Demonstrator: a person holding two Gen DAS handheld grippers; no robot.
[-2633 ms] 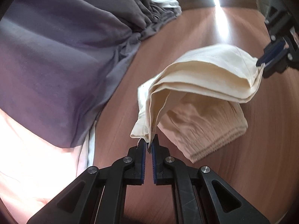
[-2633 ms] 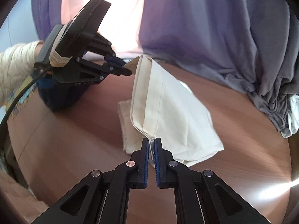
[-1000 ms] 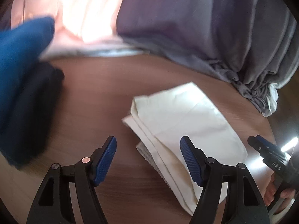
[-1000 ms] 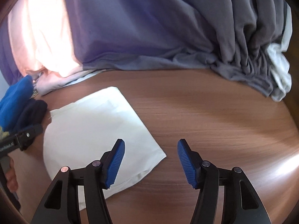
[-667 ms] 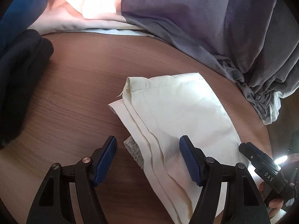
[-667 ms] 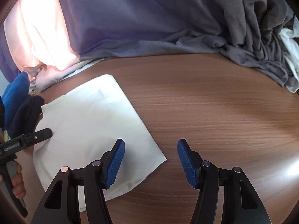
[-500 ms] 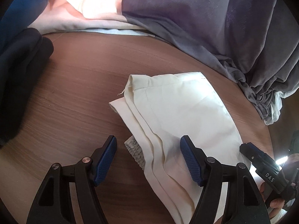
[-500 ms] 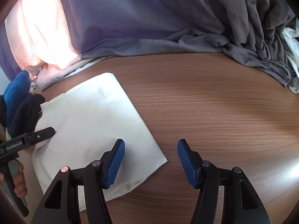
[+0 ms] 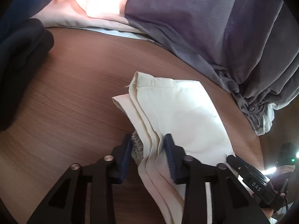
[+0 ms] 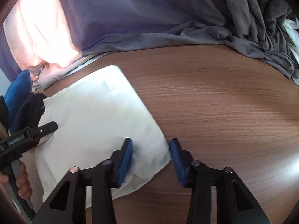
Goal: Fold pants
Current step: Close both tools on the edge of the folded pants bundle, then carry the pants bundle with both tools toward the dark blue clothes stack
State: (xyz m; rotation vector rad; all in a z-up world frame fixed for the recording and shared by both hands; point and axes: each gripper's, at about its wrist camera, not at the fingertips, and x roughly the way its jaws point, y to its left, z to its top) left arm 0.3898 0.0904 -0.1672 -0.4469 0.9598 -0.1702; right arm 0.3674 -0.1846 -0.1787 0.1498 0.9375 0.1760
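Both the left claw (image 9: 148, 153) and right claw (image 10: 151, 156) gape partway open astride edges of the folded cream pants (image 10: 97, 115) on the wooden surface (image 10: 214, 112), gripping nothing.

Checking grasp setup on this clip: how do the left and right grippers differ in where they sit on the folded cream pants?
The left gripper straddles the layered edge with the gathered waistband; the right gripper straddles a smooth corner of the folded cream pants. Both are open, on the wooden table.

A grey sheet (image 10: 168, 18) lies heaped along the wooden table (image 10: 224, 112); pink fabric (image 10: 41, 37) and dark blue clothes (image 9: 18, 46) sit nearby.
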